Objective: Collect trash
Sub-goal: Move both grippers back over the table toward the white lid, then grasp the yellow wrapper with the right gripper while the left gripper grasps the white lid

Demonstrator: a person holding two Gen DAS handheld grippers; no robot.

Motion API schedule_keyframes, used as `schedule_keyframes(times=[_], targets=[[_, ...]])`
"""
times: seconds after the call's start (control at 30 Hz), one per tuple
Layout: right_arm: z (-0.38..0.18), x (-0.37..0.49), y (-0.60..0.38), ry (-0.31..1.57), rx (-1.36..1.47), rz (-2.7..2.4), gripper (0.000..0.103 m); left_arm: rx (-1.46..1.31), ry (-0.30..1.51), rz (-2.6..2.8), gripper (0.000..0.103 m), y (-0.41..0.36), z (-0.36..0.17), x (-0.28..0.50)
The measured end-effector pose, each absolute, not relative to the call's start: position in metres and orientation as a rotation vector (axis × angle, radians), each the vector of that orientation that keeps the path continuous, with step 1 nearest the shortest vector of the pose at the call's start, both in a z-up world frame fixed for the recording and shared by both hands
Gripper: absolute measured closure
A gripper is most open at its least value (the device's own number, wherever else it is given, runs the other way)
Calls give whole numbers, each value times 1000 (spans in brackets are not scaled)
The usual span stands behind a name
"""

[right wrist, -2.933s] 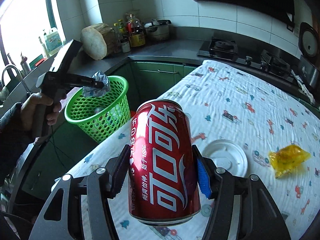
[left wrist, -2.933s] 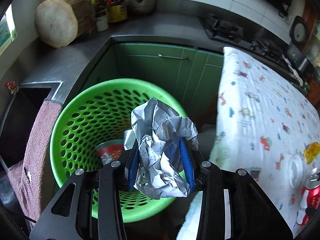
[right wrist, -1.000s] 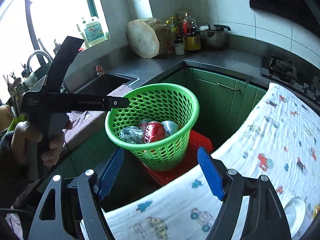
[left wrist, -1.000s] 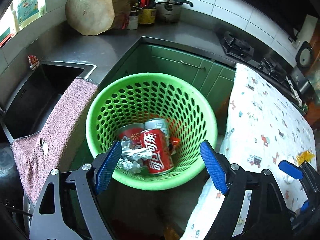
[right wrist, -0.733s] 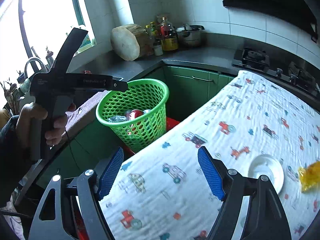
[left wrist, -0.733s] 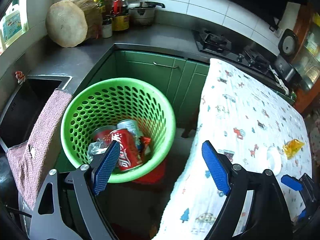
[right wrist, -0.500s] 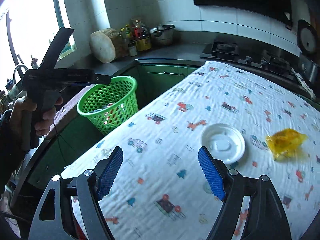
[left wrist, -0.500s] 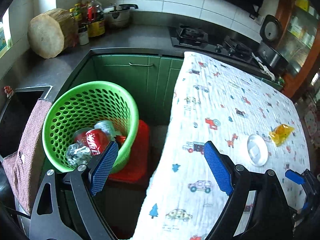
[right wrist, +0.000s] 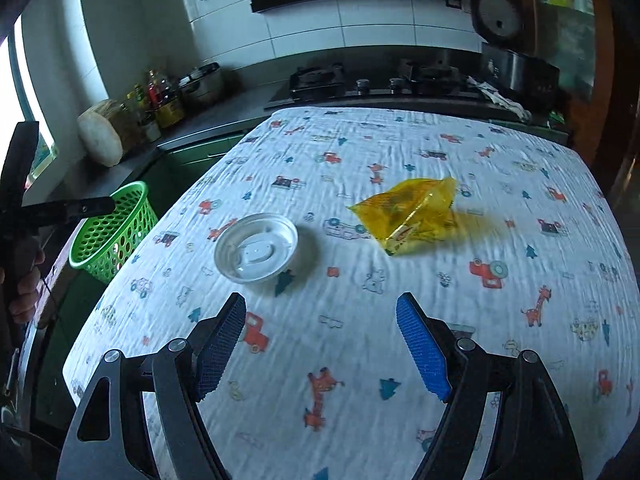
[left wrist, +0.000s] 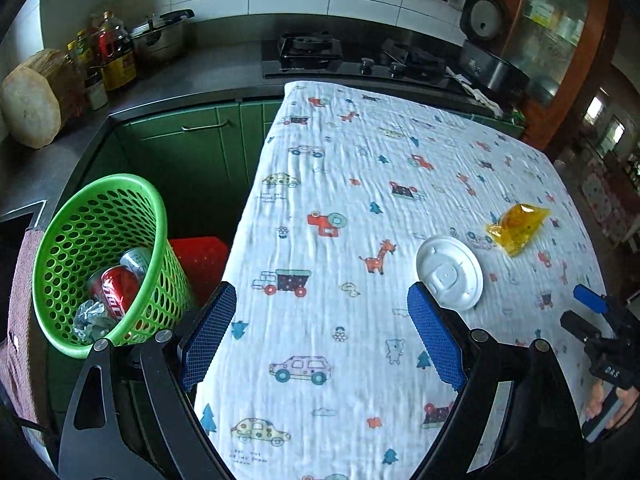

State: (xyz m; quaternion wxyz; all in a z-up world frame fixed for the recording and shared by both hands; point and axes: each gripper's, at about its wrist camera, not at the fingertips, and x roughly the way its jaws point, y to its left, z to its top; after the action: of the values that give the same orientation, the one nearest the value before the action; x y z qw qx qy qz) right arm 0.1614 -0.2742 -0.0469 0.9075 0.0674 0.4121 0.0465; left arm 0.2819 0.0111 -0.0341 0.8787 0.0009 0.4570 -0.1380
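Note:
A white plastic lid and a yellow plastic bag lie on the table with the patterned white cloth. The green basket stands left of the table and holds a red can, another can and crumpled paper. My left gripper is open and empty above the table's near left part. My right gripper is open and empty, short of the lid and the bag.
A red crate sits beside the basket under the table edge. Green cabinets, a counter with bottles, a pot and a wooden block, and a stove lie behind. A pink towel hangs at left.
Both grippers let go of their trash into the basket, the paper and the red can. Both have swung right from the basket toward the table, open and empty.

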Motion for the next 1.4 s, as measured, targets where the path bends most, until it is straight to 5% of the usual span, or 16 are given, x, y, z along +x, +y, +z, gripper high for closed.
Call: schedule_keyframes(times=[0.23,0.6,0.93,1.27,1.4], targets=[[-59,189,-299,830,231,15,29,-5,972,-307,16,0,-41,292],[-90,238,-329,798,429,-118,49,8,1019,-319,16,-13,-63,313],[-104,266,-346,804,459,-142,49,12,1057,-329,16,-24,-79,326],[-105,278,-344,835,384,-80,88,-3,1076,-381,18,-43,-88,333],[-99,277,-340,832,339,-57,94,-5,1081,-429,25,-56,-91,333]])
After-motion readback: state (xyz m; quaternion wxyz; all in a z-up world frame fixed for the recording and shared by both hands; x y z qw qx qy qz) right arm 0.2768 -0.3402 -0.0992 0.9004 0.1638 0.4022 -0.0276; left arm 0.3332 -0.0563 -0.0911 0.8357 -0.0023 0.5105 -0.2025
